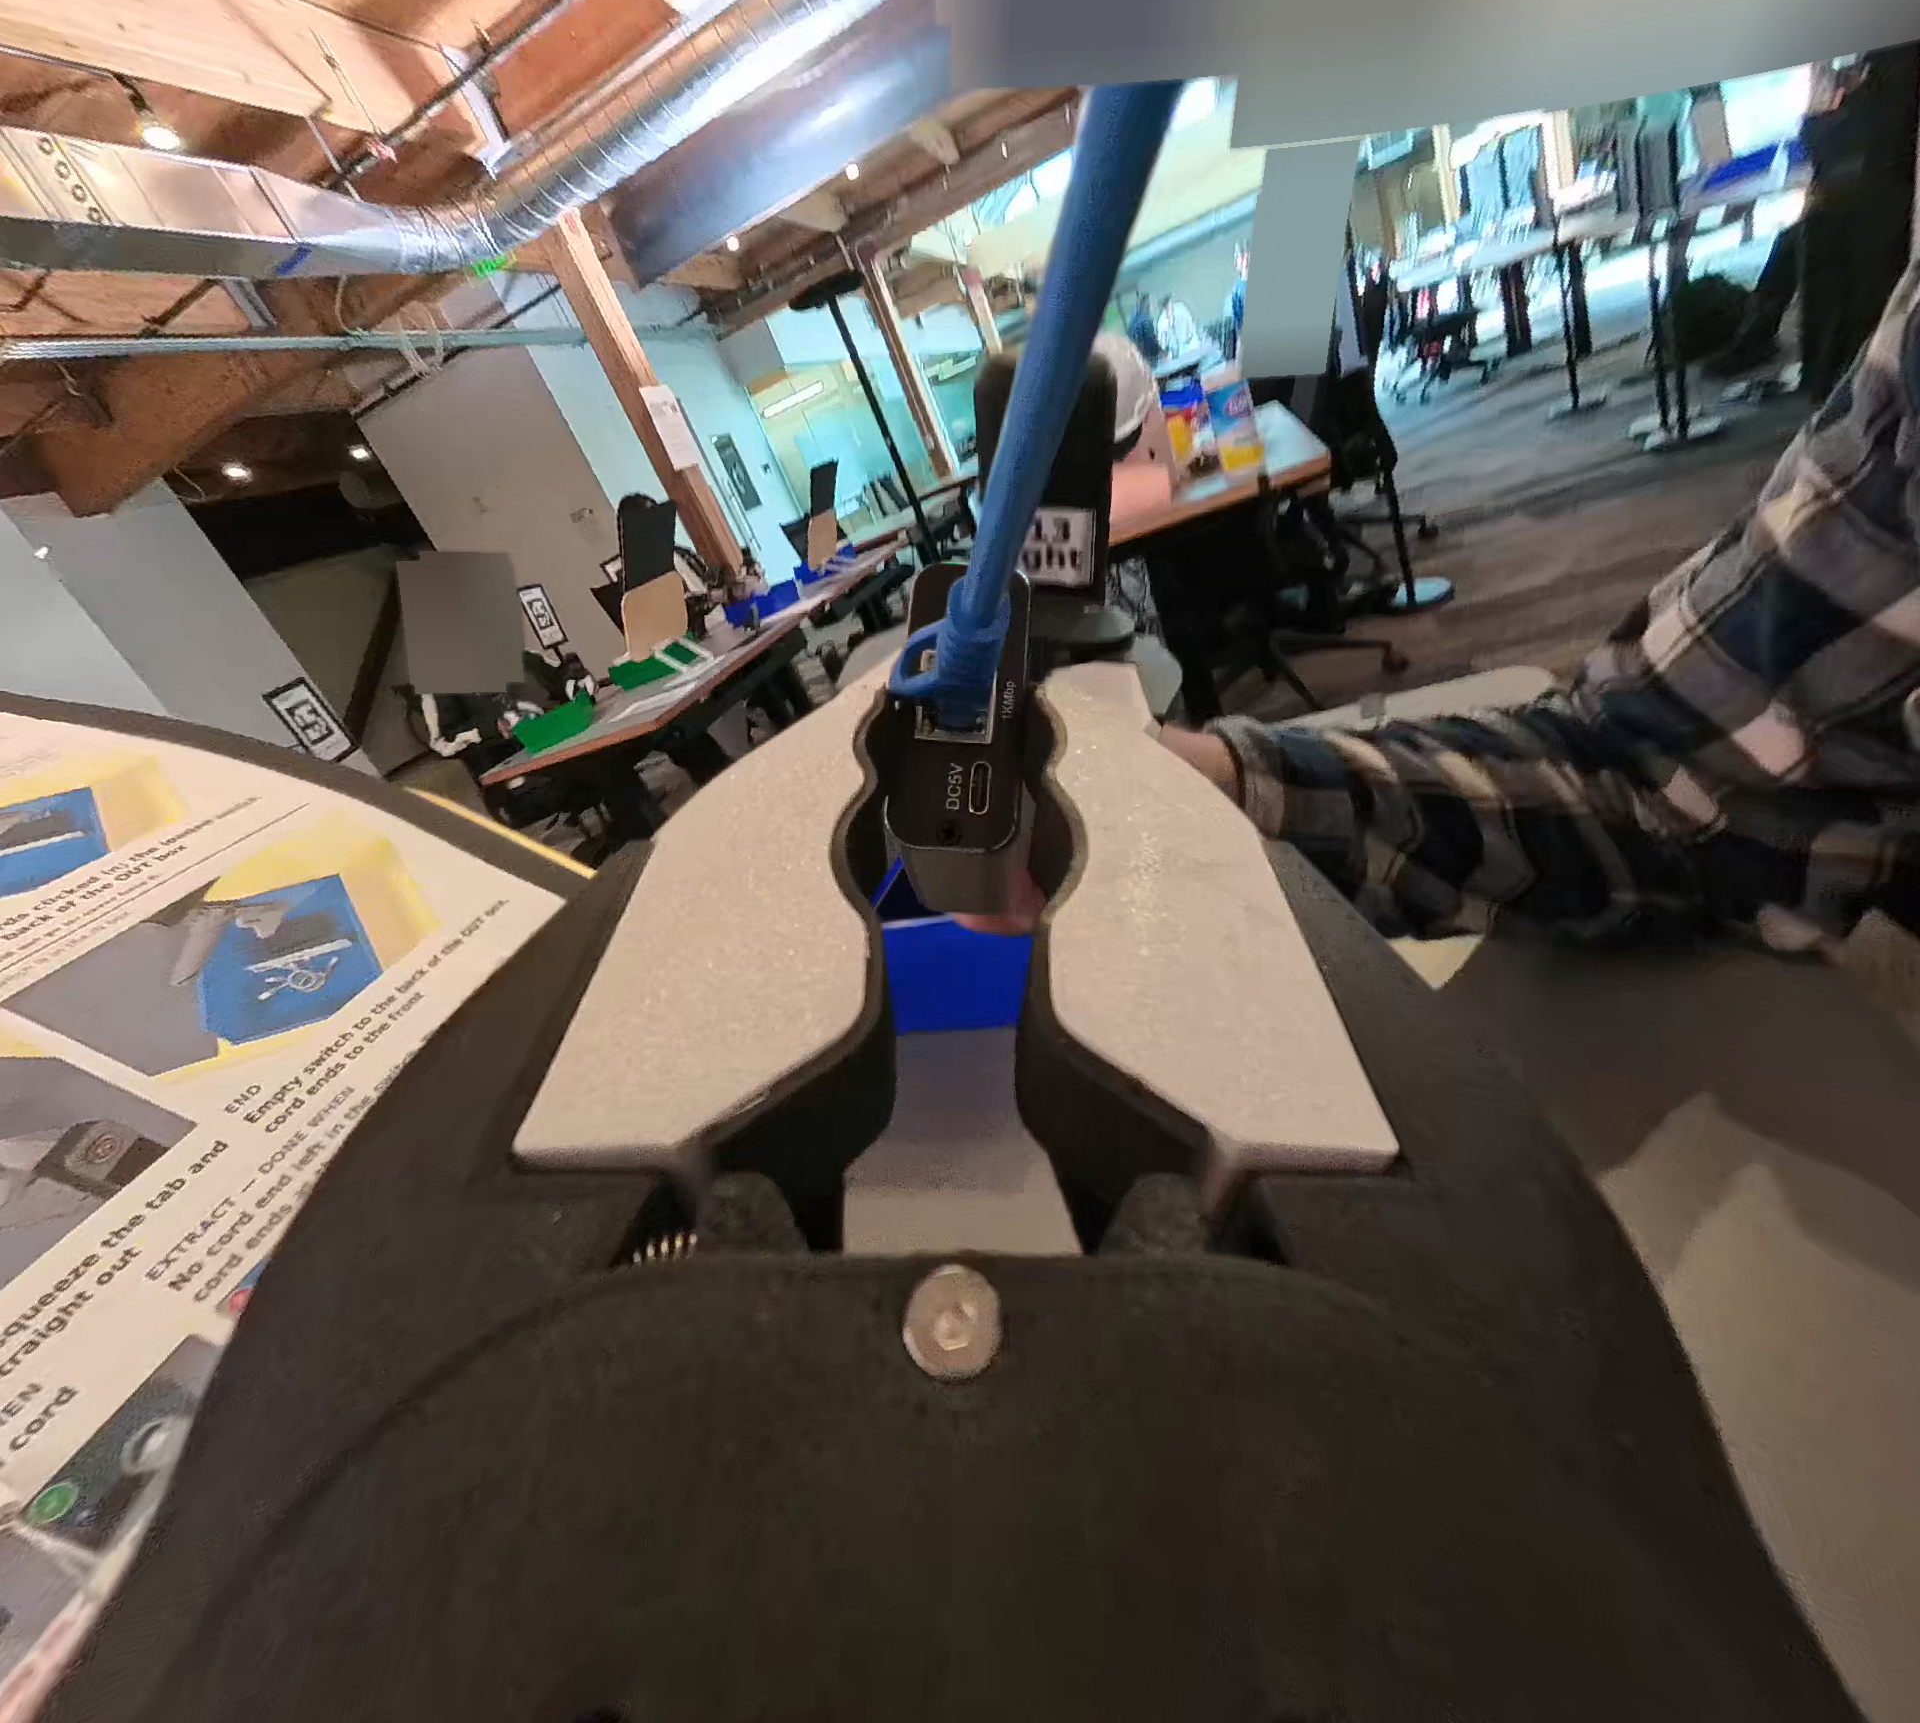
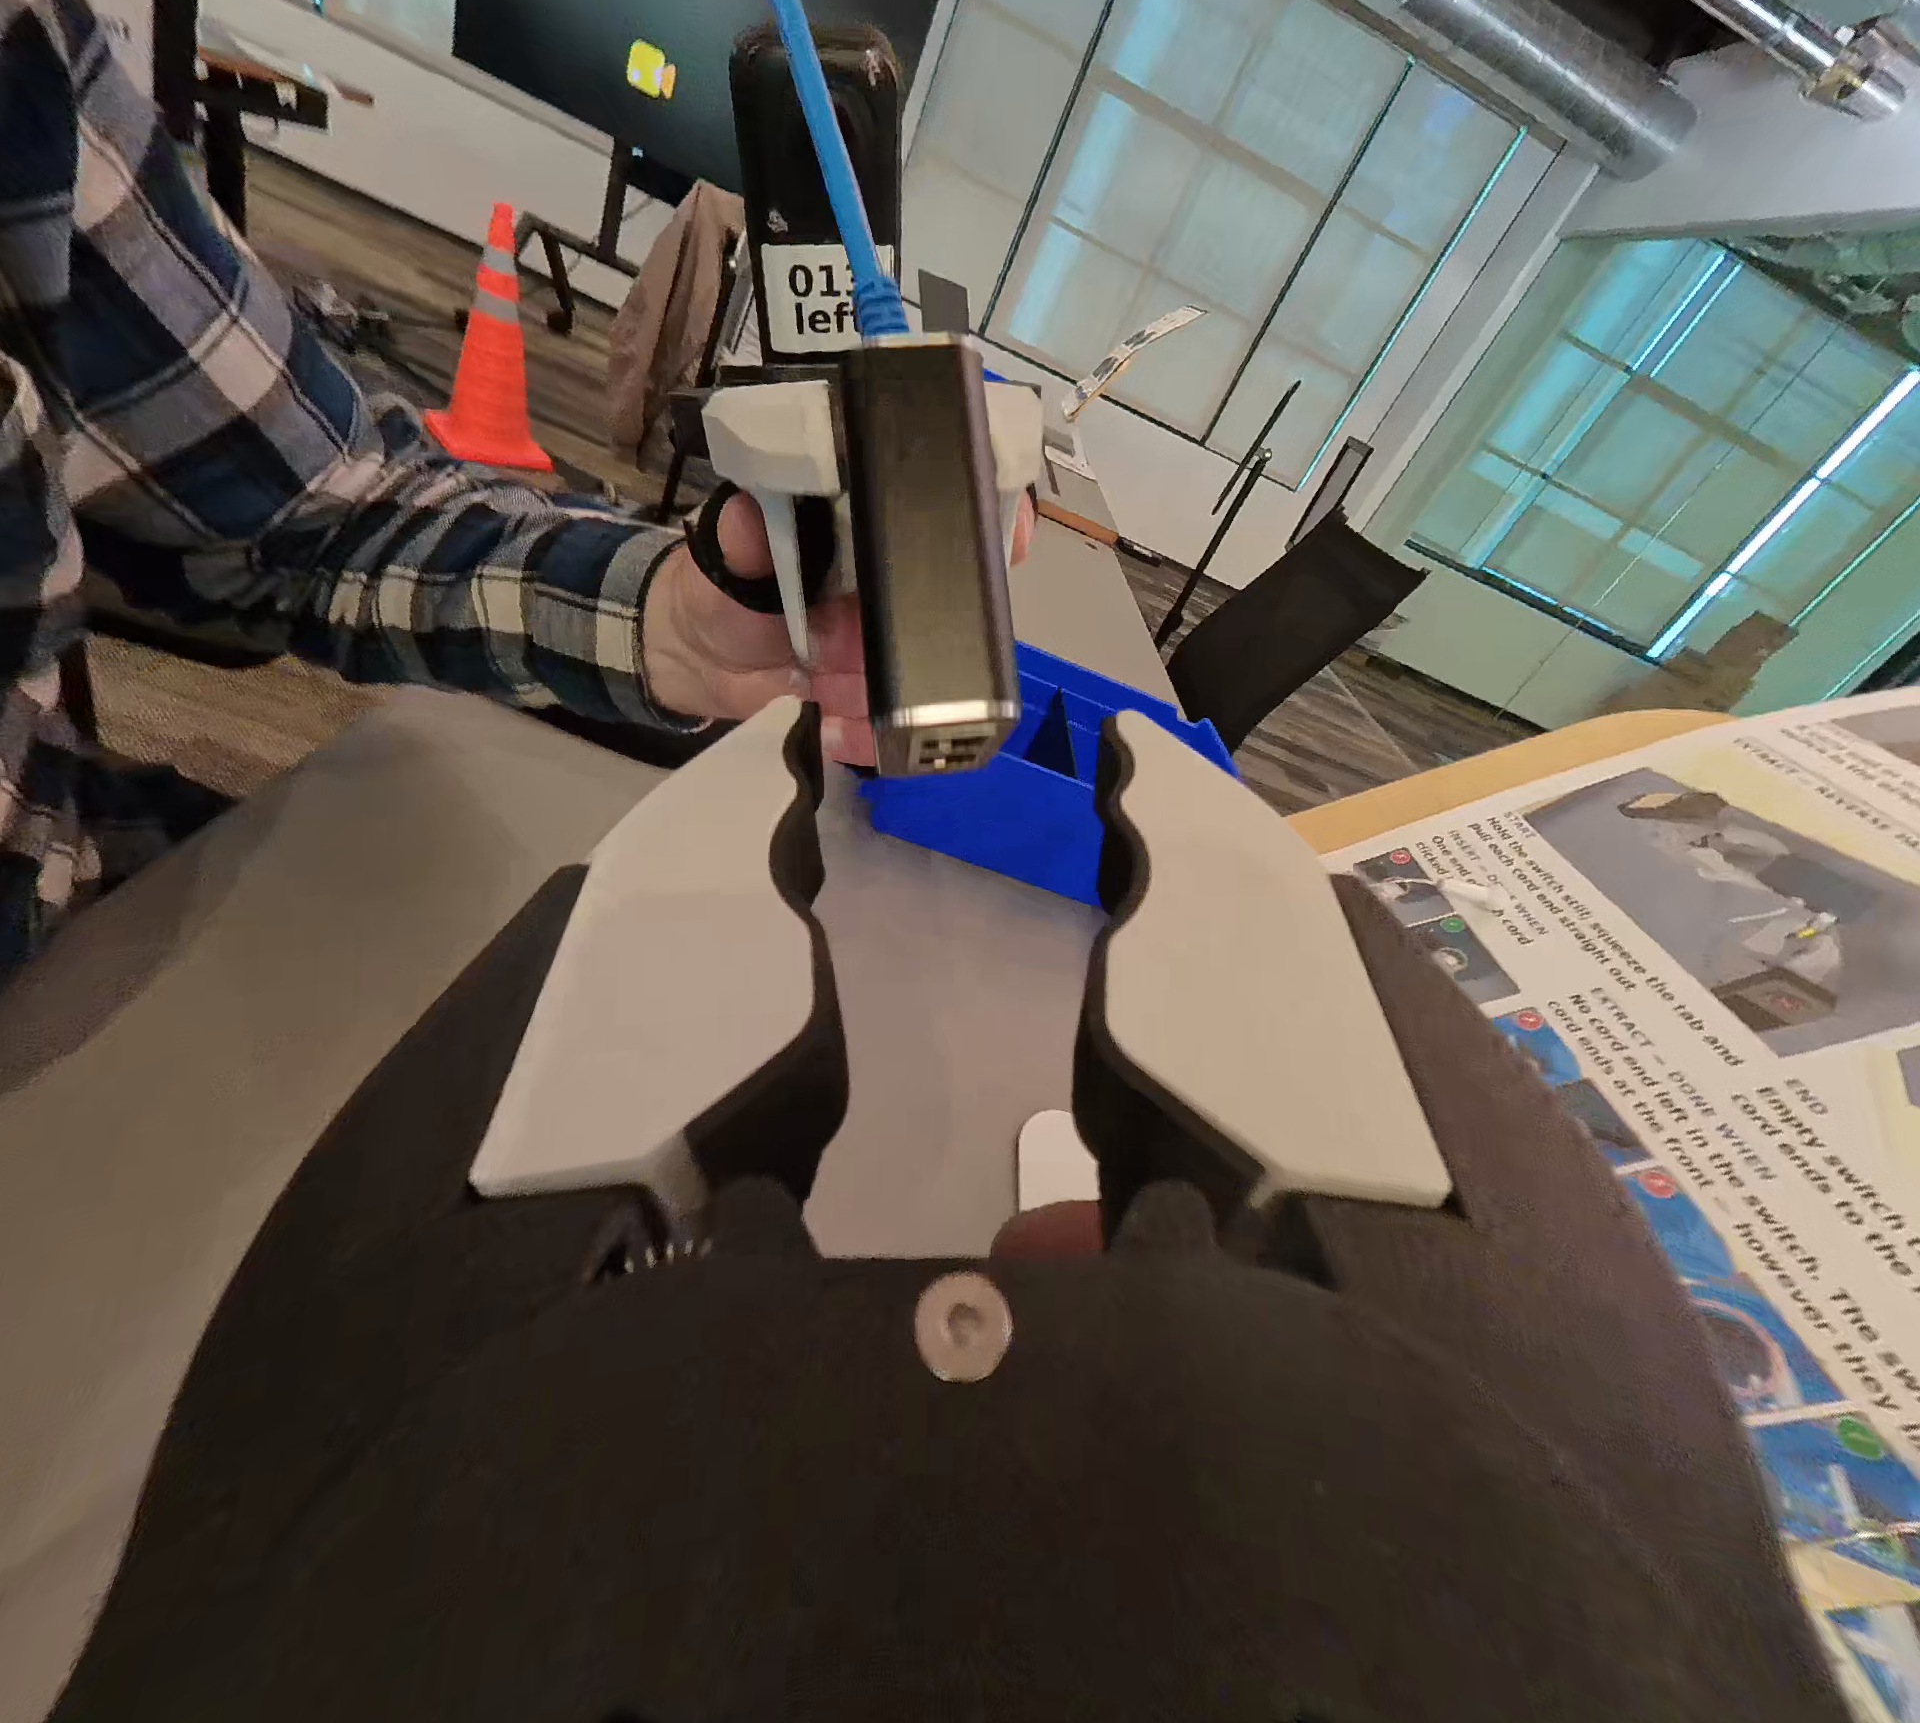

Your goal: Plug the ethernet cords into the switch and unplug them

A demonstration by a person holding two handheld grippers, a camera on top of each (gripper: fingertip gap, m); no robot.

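I am clamping the dark switch [image 1: 961, 780] upright in my left gripper [image 1: 956, 790], blue cord [image 1: 1039, 385] plugged in at twelve o'clock. My right gripper [image 2: 961, 780] is gaping wide, empty; I should squeeze the tab, then pull straight.

1. The switch [image 1: 961, 800], at the centre of the left wrist view, bears small white printing on its dark end face, beside its two ports.
2. An instruction sheet [image 1: 208, 998] at 9 o'clock carries black printed lines, some in bold, among colour photographs. It shows again at 4 o'clock in the right wrist view.
3. A white label [image 2: 821, 302] with black characters sits on the black housing [image 2: 769, 146] at 12 o'clock in the right wrist view. A like label, partly hidden, shows in the left wrist view.
4. Black-and-white marker cards [image 1: 312, 717] stand at 9 o'clock, far off.
5. Packages [image 1: 1231, 421] at 1 o'clock: printing too blurred to read.
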